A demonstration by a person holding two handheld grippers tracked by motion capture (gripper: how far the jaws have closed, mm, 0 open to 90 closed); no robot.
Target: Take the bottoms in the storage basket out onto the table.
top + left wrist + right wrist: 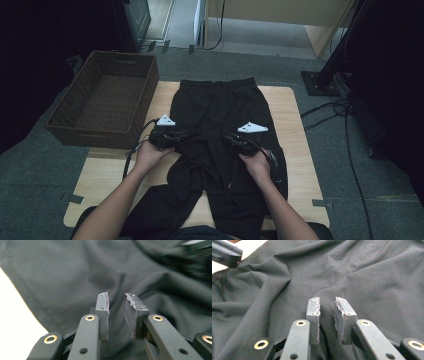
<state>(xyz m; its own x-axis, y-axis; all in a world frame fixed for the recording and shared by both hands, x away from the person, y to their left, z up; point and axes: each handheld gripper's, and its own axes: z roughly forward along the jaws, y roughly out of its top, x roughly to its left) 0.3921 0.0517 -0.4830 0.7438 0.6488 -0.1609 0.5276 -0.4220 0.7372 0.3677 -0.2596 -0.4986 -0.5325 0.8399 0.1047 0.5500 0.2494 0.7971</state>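
Black trousers (pixel 215 115) lie spread on the wooden table (pixel 295 130), waistband at the far edge, legs rumpled and hanging toward the person. My left gripper (pixel 175 136) rests over the trousers' left side, my right gripper (pixel 231 140) over the middle right, each held in a hand. In the left gripper view the left gripper (pixel 117 296) has its pads a narrow gap apart above the dark cloth (pixel 75 272), nothing pinched. The right gripper (pixel 327 300) also shows a small gap, with a fold of the cloth (pixel 362 272) running up just beyond it.
A brown wicker basket (pixel 107 97) sits at the table's left side, partly off its edge. Cables (pixel 345 125) and a stand base (pixel 317 82) lie on the grey floor to the right. Bare light wood shows along the table's left and right margins.
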